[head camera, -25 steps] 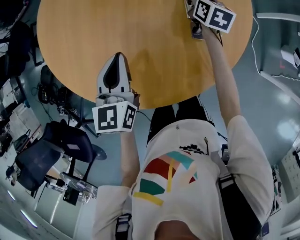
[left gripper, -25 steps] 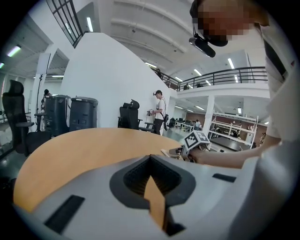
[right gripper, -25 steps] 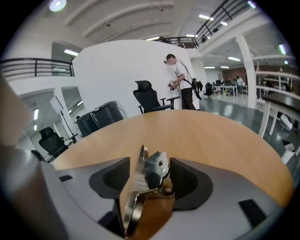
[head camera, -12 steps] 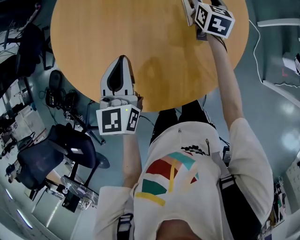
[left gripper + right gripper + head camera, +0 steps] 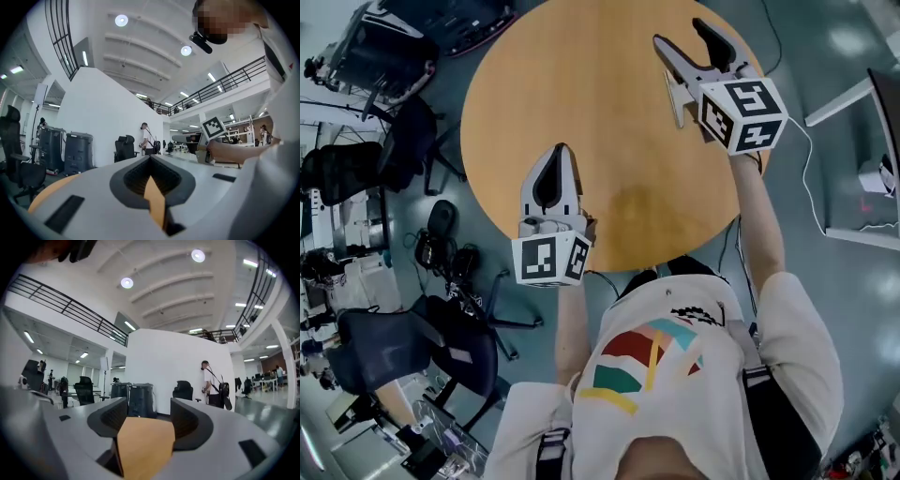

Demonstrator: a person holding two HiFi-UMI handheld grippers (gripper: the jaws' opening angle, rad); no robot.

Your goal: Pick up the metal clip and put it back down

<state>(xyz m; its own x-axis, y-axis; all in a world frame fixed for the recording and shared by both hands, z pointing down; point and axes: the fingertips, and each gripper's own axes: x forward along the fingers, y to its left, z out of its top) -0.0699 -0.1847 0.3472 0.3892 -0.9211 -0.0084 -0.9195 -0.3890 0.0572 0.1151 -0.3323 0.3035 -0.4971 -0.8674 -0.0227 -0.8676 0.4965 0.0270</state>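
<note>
No metal clip shows in any view. The round wooden table [image 5: 600, 103] is bare. My right gripper [image 5: 682, 37] hovers over its far right part, its jaws spread wide with nothing between them. In the right gripper view the right gripper [image 5: 147, 404] shows only the tabletop [image 5: 145, 441] in its gap. My left gripper [image 5: 561, 152] hangs over the near left part of the table, its jaws shut and tips touching, holding nothing. In the left gripper view the left gripper [image 5: 150, 158] is shut, and only a sliver of table shows between the jaws.
A dark office chair [image 5: 403, 347] stands on the floor at lower left, with cables [image 5: 441, 248] beside it. More chairs [image 5: 356, 173] stand to the left. A white desk edge [image 5: 853, 94] lies at right. Dark bins [image 5: 136, 399] and a standing person [image 5: 211, 383] are beyond the table.
The head view has swung, so the whole table now shows. The right gripper, earlier cut off at the top edge, now shows its jaws spread apart. The left gripper stays over the near edge.
</note>
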